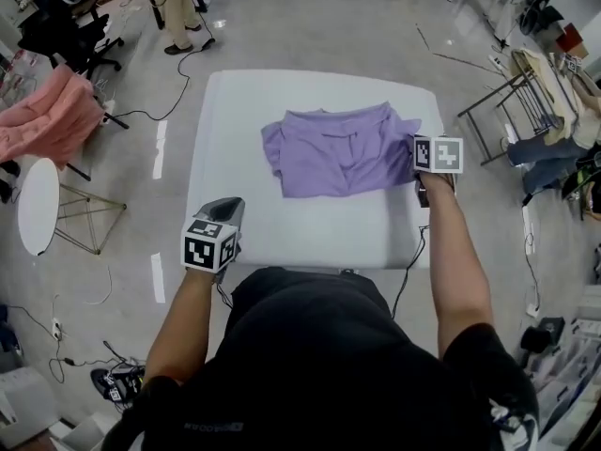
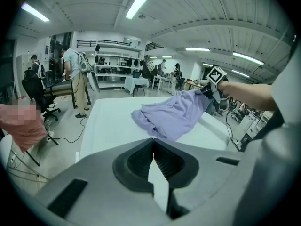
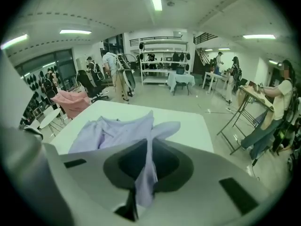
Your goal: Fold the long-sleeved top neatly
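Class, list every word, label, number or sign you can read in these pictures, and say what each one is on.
No text here can be read.
Print on the person's black shirt: too small and blurred to read.
Marker cubes: black-and-white square patterns only, no letters or numbers.

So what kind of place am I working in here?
Probably an open lab or workshop, not a home: overhead strip lights, storage shelves at the back, and cables trailing over the polished floor beside the white table.
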`<control>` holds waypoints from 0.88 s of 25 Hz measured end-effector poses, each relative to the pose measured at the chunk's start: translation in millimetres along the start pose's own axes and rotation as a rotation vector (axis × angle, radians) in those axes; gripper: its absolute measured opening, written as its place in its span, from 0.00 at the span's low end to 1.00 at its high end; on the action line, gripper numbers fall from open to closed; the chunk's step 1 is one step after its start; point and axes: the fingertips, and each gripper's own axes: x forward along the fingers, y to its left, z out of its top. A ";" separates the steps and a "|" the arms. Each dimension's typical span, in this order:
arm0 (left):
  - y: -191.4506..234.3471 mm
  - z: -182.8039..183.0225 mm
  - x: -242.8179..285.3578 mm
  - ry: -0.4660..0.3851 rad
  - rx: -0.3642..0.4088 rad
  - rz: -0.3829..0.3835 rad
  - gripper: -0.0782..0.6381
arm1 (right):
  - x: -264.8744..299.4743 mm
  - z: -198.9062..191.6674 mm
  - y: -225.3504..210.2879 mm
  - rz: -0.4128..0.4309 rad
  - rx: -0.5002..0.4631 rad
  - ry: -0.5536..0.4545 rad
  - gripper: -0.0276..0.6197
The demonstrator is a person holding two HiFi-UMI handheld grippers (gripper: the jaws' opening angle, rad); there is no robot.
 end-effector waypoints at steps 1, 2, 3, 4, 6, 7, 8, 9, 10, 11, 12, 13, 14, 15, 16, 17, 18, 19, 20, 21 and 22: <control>2.4 0.4 -1.5 -0.002 0.005 -0.011 0.12 | -9.6 7.8 9.6 0.001 -0.011 -0.011 0.10; 4.5 0.9 -3.2 -0.004 0.007 -0.020 0.12 | -18.8 16.2 23.4 0.015 -0.023 -0.024 0.10; 6.4 1.4 -4.8 -0.005 0.008 -0.028 0.12 | -27.0 24.8 40.8 0.041 -0.034 -0.038 0.10; 8.2 1.8 -6.1 -0.006 0.006 -0.035 0.12 | -33.5 33.1 61.3 0.074 -0.043 -0.052 0.10; 10.5 1.6 -8.0 -0.011 -0.004 -0.050 0.12 | -40.4 46.5 108.2 0.154 -0.057 -0.067 0.10; 11.1 1.2 -8.9 -0.014 -0.009 -0.058 0.12 | -40.4 51.5 133.1 0.193 -0.064 -0.070 0.10; 11.6 0.9 -9.9 -0.017 -0.013 -0.065 0.12 | -37.9 55.5 158.1 0.225 -0.076 -0.069 0.10; 12.1 0.6 -10.9 -0.020 -0.015 -0.071 0.12 | -32.8 58.2 182.2 0.249 -0.095 -0.063 0.10; 12.4 0.2 -12.0 -0.022 -0.016 -0.077 0.12 | -25.2 59.0 204.8 0.262 -0.119 -0.053 0.10; 12.7 -0.7 -13.2 -0.022 -0.017 -0.081 0.12 | -15.1 57.3 225.6 0.267 -0.143 -0.037 0.10; 13.4 -2.2 -14.7 -0.022 -0.019 -0.084 0.12 | -2.7 53.2 244.2 0.266 -0.164 -0.018 0.10; 14.4 -4.2 -16.5 -0.023 -0.023 -0.086 0.12 | 11.5 46.8 260.5 0.261 -0.181 0.004 0.10; 15.7 -7.0 -19.0 -0.023 -0.029 -0.086 0.12 | 26.6 38.9 275.0 0.255 -0.196 0.025 0.10; 17.1 -10.2 -22.1 -0.024 -0.037 -0.085 0.12 | 41.5 30.3 288.5 0.253 -0.210 0.039 0.10; 18.5 -13.9 -25.9 -0.024 -0.045 -0.083 0.12 | 55.2 21.4 302.3 0.259 -0.220 0.046 0.11; 20.3 -17.8 -30.0 -0.024 -0.054 -0.080 0.12 | 67.4 12.5 314.9 0.266 -0.227 0.051 0.11; 22.6 -22.1 -34.0 -0.023 -0.063 -0.076 0.12 | 77.8 4.8 322.3 0.255 -0.239 0.054 0.11; 25.8 -26.5 -37.6 -0.020 -0.073 -0.071 0.12 | 86.0 -0.7 325.1 0.224 -0.256 0.057 0.11; 29.5 -31.1 -40.5 -0.015 -0.082 -0.066 0.12 | 92.2 -5.0 327.4 0.197 -0.269 0.061 0.11; 33.3 -35.7 -42.6 -0.009 -0.092 -0.060 0.12 | 97.3 -9.3 331.8 0.187 -0.276 0.068 0.12; 36.6 -40.3 -44.2 -0.002 -0.102 -0.054 0.12 | 101.9 -14.2 338.0 0.196 -0.284 0.079 0.14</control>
